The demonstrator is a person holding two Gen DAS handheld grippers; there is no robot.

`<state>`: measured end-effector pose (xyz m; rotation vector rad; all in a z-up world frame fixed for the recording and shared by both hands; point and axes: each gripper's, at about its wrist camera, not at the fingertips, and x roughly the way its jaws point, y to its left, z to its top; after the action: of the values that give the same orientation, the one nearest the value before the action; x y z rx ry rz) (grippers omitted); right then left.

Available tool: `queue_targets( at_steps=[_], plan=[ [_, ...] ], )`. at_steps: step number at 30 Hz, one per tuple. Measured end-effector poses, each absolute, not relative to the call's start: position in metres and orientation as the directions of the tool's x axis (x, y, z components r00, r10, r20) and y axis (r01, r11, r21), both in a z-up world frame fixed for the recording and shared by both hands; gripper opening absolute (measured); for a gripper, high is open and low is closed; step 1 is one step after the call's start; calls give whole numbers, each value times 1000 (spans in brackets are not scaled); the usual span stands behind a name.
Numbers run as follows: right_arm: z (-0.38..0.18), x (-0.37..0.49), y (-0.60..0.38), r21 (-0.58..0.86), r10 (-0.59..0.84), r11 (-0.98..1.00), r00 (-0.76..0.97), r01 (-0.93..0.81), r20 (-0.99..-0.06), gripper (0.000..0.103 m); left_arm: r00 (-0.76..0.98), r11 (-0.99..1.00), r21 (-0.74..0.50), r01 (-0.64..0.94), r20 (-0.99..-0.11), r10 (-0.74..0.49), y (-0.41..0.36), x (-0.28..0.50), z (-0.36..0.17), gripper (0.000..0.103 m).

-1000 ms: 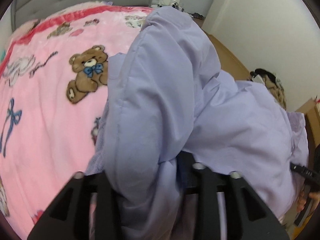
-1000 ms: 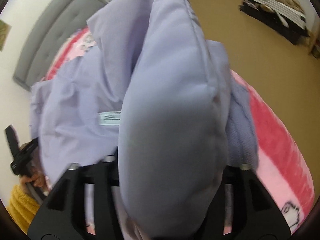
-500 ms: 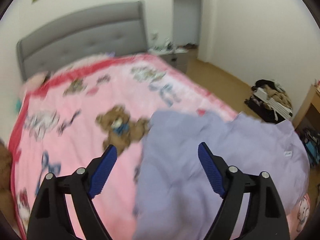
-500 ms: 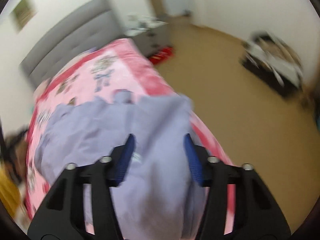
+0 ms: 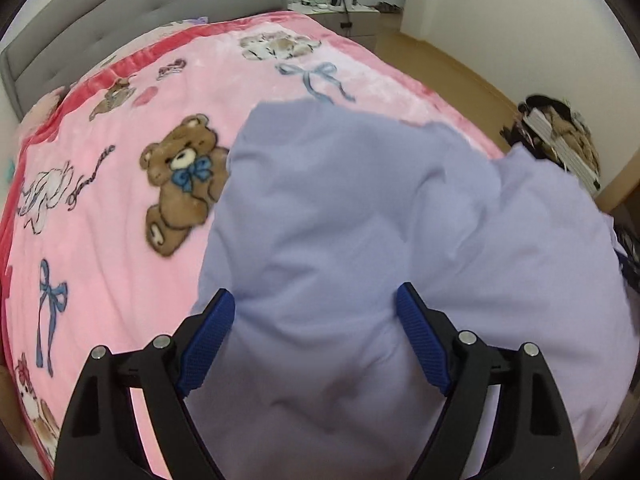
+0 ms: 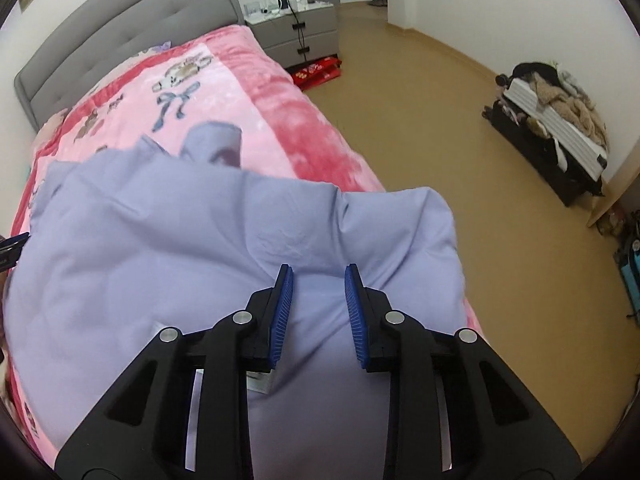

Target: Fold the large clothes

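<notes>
A large lavender padded garment (image 5: 360, 220) lies puffed up on the pink teddy-bear blanket (image 5: 100, 208), near the bed's right edge. My left gripper (image 5: 316, 312) hovers over its near part, jaws wide open; the cloth bulges up between the blue pads (image 5: 212, 328) but is not pinched. In the right wrist view the same garment (image 6: 160, 240) spreads across the bed corner, with a sleeve end (image 6: 216, 140) poking out at the far side. My right gripper (image 6: 318, 284) is above it with its jaws closing; the narrow gap holds no cloth. A white label (image 6: 260, 380) peeks out beside its left finger.
A grey padded headboard (image 6: 120, 28) stands at the far end and a grey nightstand (image 6: 296, 28) beside it. Bare wooden floor (image 6: 440, 120) runs along the bed's right side. An open suitcase heaped with clothes (image 6: 552, 120) sits by the wall. The blanket's left half (image 5: 80, 260) lies flat.
A second ago both grippers held the garment up, bunched in their jaws. Both have let go, and it now lies on the bed. The left jaws opened wide; the right jaws are narrowing.
</notes>
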<state>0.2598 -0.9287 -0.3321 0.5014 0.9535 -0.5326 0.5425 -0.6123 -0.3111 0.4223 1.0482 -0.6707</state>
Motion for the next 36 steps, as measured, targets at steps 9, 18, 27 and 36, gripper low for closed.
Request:
queue_targets(
  at_steps=[9,18,27,36],
  plan=[
    [-319,266,-906,60,-302,740,411,670,-860,41,382,754,62,654,-887,-259,-611,523,-293,82],
    [-224,208,-810,93,-407,725,533,683,-742,92,510,723,82,686,-762,-398,-590,425,-200,95],
    [-142,145,-753,37,-567,644,509,764,-648,95,631,739,152,656,-648,-427,-557,335,-112,98],
    [-89,95,-706,89,-584,654,577,751,-571,95,634,759,13,651,-558,-535,-511,278,-51,98]
  ],
)
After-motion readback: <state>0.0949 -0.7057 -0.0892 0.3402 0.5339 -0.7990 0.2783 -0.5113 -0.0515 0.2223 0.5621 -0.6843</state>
